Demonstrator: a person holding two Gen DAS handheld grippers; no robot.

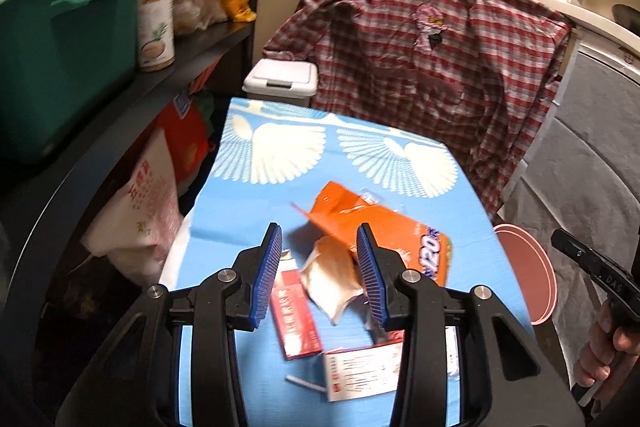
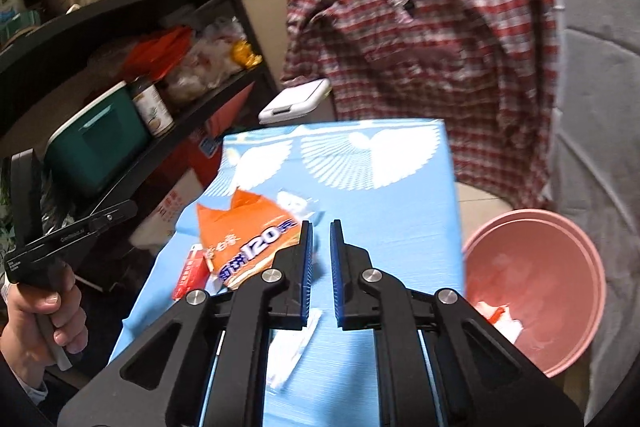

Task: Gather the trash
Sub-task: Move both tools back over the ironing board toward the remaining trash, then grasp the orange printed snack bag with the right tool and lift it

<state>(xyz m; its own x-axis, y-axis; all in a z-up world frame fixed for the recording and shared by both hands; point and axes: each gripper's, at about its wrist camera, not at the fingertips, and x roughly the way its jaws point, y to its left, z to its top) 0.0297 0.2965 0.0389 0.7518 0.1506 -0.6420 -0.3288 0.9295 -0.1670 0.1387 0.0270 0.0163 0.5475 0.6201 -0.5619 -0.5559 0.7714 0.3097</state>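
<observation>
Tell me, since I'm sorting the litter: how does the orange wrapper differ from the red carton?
The orange wrapper is crumpled film, torn open; the red carton is a stiff, flat box. The wrapper is wider, the carton narrow. Both lie on the blue box top.

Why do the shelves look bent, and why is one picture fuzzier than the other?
Both views are fisheye, so the black shelves bow toward the edges. The right wrist view is smeared by motion: the orange bag and plaid shirt blur. The left wrist view is sharper, dim at left.
</observation>
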